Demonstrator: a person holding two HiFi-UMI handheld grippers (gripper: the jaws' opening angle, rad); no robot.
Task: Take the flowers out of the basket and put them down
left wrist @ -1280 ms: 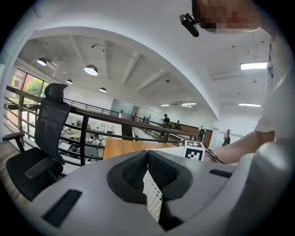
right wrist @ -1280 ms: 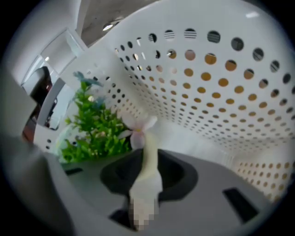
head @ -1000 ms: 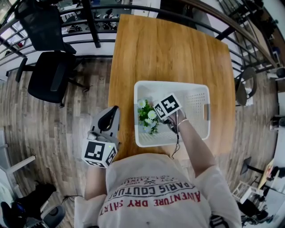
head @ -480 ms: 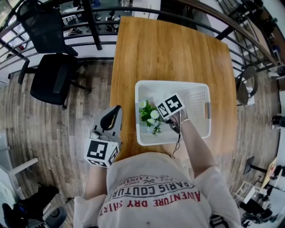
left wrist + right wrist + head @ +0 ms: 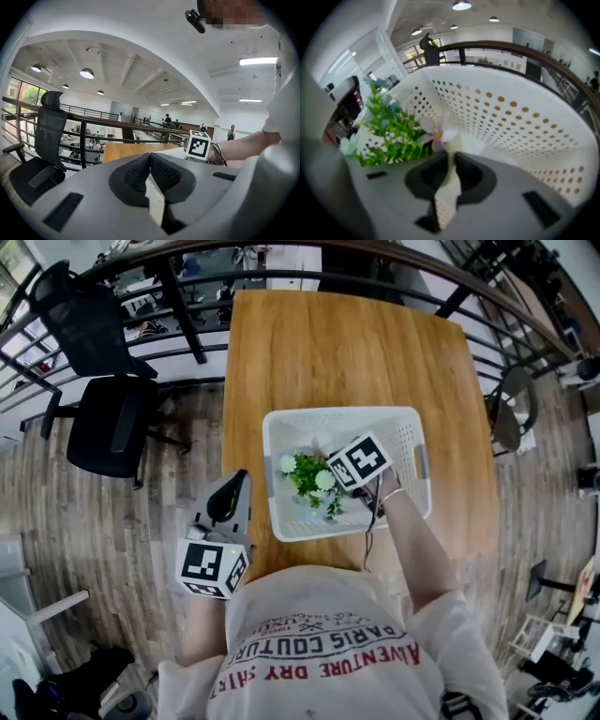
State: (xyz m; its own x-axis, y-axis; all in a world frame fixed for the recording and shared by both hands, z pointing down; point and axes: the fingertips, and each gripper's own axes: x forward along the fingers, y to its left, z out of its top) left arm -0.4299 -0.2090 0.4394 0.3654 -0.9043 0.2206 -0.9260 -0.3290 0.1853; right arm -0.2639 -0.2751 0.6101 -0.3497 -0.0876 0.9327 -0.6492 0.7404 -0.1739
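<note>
Nearest, at the near left edge of the surface (image 5: 337,352), the left claw (image 5: 150,158) hangs with its pads pressed together and nothing between them. Just past it, the right claw (image 5: 451,158) points steeply down into the white perforated basket (image 5: 405,442). Its jaws have just been closing and stand narrow, pinching a thin pale stem of the flowers (image 5: 309,479) (a pinkish-white blossom sits right at the tips). The bunch, green sprigs with small white blooms, is inside the basket's left half, just beside the claw's marker cube (image 5: 359,462). I cannot tell whether it has left the basket's bottom. The basket sits on the near part of the wooden surface. Farther off to the left stands a black office chair (image 5: 108,423), and a dark railing (image 5: 187,282) curves past the far end.
</note>
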